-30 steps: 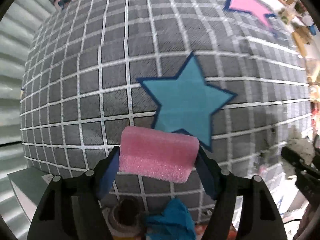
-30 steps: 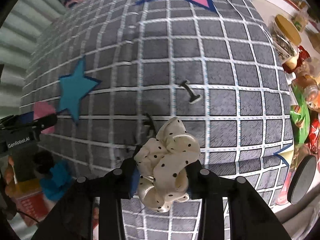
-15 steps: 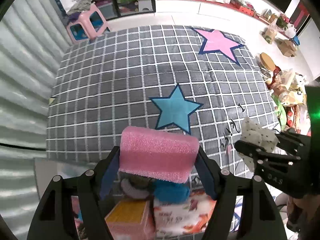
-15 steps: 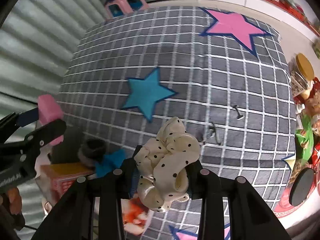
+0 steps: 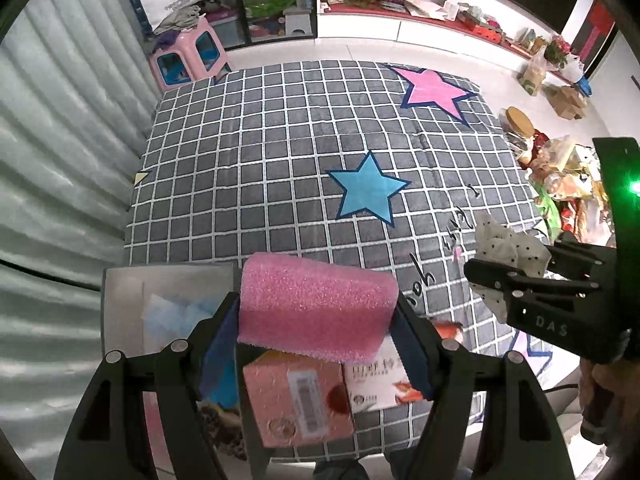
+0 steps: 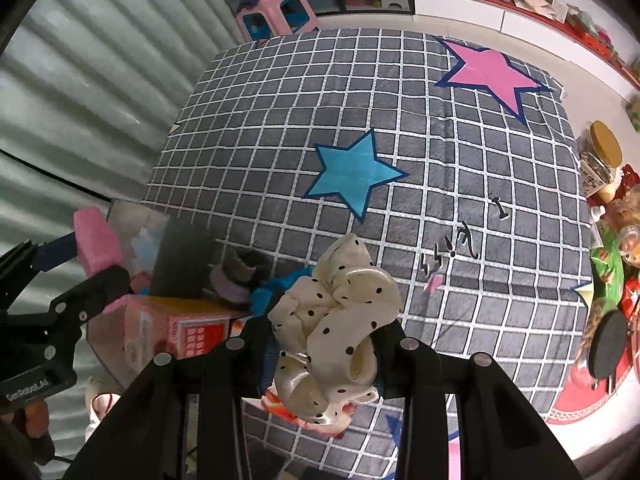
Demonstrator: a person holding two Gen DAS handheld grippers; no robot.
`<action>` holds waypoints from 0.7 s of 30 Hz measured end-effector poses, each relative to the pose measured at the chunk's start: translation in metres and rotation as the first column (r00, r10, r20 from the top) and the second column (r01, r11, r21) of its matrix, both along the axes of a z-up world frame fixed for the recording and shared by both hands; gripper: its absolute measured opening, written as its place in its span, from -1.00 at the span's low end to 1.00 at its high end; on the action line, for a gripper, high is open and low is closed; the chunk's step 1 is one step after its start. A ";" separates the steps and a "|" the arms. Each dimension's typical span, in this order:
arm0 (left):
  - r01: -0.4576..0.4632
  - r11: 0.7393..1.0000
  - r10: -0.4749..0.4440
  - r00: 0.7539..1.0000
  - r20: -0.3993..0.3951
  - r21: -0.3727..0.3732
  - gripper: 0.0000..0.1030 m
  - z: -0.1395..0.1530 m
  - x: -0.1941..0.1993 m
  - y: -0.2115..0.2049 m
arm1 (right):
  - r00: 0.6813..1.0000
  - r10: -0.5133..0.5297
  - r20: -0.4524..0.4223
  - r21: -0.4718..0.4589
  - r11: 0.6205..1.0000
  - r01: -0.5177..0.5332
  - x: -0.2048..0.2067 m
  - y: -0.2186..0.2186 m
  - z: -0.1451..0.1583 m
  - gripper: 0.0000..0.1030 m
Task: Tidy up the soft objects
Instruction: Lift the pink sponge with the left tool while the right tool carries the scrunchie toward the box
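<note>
My left gripper (image 5: 316, 320) is shut on a pink foam sponge (image 5: 316, 306), held high above the near edge of a grey checked mat (image 5: 280, 152). It also shows in the right wrist view (image 6: 96, 240). My right gripper (image 6: 328, 344) is shut on a cream polka-dot scrunchie (image 6: 332, 328), also raised; it shows in the left wrist view (image 5: 508, 248). On the mat's near edge lie a grey scrunchie (image 6: 236, 280) and a blue soft item (image 6: 276, 286).
A clear bin (image 5: 160, 300) stands at the mat's near left. A pink box (image 5: 300, 400) and a printed packet (image 5: 380, 376) lie below my left gripper. Jars and snack bags (image 6: 604, 184) crowd the right edge. A pink stool (image 5: 188, 56) stands far back.
Both grippers have risen and pulled back from the mat, each still holding its item. The bin, boxes and room have come into view.
</note>
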State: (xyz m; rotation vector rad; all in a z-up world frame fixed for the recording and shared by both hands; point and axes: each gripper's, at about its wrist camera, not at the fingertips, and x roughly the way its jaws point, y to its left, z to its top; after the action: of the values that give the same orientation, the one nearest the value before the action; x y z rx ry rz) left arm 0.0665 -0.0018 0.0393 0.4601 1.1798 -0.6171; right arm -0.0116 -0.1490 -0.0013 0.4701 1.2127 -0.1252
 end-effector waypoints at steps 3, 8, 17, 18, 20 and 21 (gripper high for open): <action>0.008 1.000 -0.008 1.000 0.008 -0.012 0.46 0.007 -0.008 0.012 | 1.000 -0.008 -0.001 -0.009 1.000 0.008 -0.007 0.011 0.006 -0.27; 0.030 0.999 -0.030 1.000 0.009 -0.024 0.46 0.015 -0.019 0.026 | 1.000 -0.026 -0.004 -0.020 0.999 0.026 -0.019 0.026 0.012 -0.27; 0.043 0.997 -0.042 0.999 0.020 -0.057 0.46 0.028 -0.032 0.049 | 1.000 -0.018 -0.007 -0.029 0.999 0.018 -0.033 0.051 0.022 -0.27; 0.042 0.997 -0.041 0.999 0.022 -0.058 0.46 0.029 -0.033 0.053 | 1.000 -0.015 -0.005 -0.027 1.000 0.015 -0.033 0.054 0.023 -0.27; 0.035 0.998 -0.033 0.999 0.023 -0.061 0.46 0.030 -0.034 0.059 | 1.000 -0.007 -0.004 -0.026 1.000 0.007 -0.034 0.061 0.025 -0.27; 0.029 0.998 -0.027 0.999 0.023 -0.064 0.46 0.030 -0.035 0.064 | 1.000 0.000 -0.003 -0.027 1.000 0.000 -0.034 0.065 0.026 -0.27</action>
State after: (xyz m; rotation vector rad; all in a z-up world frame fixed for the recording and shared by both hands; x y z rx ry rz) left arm 0.0320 0.0620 0.0698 0.4286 1.1310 -0.6705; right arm -0.0456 -0.0841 0.0251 0.4467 1.2131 -0.1419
